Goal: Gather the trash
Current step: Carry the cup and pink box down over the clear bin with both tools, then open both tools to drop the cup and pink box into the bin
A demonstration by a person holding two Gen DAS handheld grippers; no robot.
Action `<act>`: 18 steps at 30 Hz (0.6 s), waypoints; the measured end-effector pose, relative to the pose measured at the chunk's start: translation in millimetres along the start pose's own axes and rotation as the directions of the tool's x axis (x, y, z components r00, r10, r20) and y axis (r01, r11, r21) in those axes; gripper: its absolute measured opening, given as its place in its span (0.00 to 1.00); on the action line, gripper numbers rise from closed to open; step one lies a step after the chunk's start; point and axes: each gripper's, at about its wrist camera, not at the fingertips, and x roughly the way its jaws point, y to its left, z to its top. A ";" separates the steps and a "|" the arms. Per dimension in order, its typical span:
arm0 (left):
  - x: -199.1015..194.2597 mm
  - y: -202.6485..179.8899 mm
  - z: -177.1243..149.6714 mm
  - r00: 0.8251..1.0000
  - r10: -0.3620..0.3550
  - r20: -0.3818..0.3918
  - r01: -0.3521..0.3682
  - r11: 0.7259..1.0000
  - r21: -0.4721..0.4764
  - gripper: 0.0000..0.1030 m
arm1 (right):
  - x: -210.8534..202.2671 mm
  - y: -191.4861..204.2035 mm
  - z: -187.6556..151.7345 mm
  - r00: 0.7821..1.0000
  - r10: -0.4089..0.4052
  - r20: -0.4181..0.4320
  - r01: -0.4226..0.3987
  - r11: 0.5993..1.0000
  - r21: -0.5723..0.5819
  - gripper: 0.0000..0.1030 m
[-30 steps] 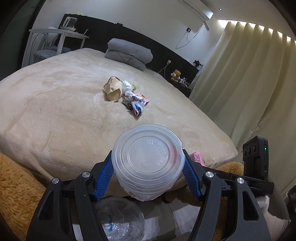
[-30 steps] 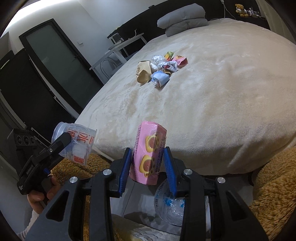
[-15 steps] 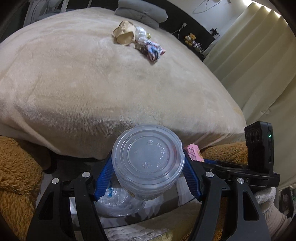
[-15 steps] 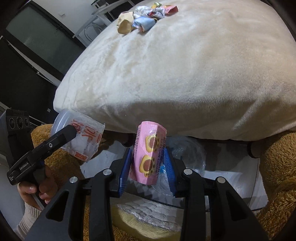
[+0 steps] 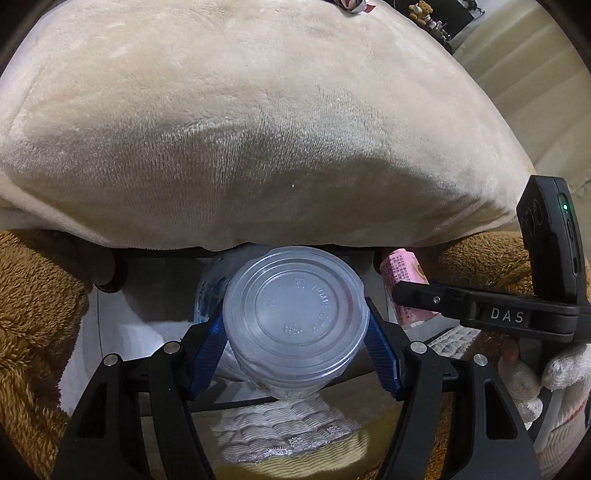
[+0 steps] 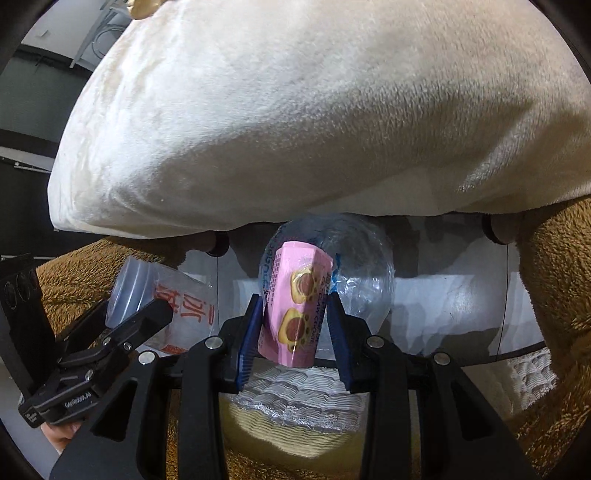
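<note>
My left gripper is shut on a clear plastic lidded cup, held low in front of the bed's edge. The cup also shows in the right wrist view with red print on its side. My right gripper is shut on a pink snack carton with paw-print pictures; the carton also shows in the left wrist view. Both sit above a white bin that holds a crumpled clear plastic bottle. More trash lies far back on the bed.
The cream plush bed overhangs the bin. Brown fluffy fabric flanks the bin on both sides. A white textured wrapper lies at the bin's near edge. Curtains hang at the right.
Both grippers have tilted down and dropped below the bed's edge, with the cup and the carton still held. The bin and bottle now sit right under them.
</note>
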 end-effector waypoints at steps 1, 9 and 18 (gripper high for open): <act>2.8 -0.2 0.6 1.000 0.008 -0.012 -0.008 1.000 0.001 0.66 | 1.2 -3.4 -1.1 1.000 -0.002 -0.010 0.002 1.000 0.010 0.36; 27.4 -6.0 1.2 0.992 0.046 -0.120 -0.045 0.999 0.013 0.66 | 7.7 -8.5 1.4 0.999 -0.011 -0.044 0.012 0.999 0.029 0.37; 23.6 -9.6 -2.3 0.994 0.022 -0.104 -0.019 0.999 0.031 0.81 | -3.6 -18.4 3.8 1.000 0.031 0.002 -0.031 0.998 0.060 0.46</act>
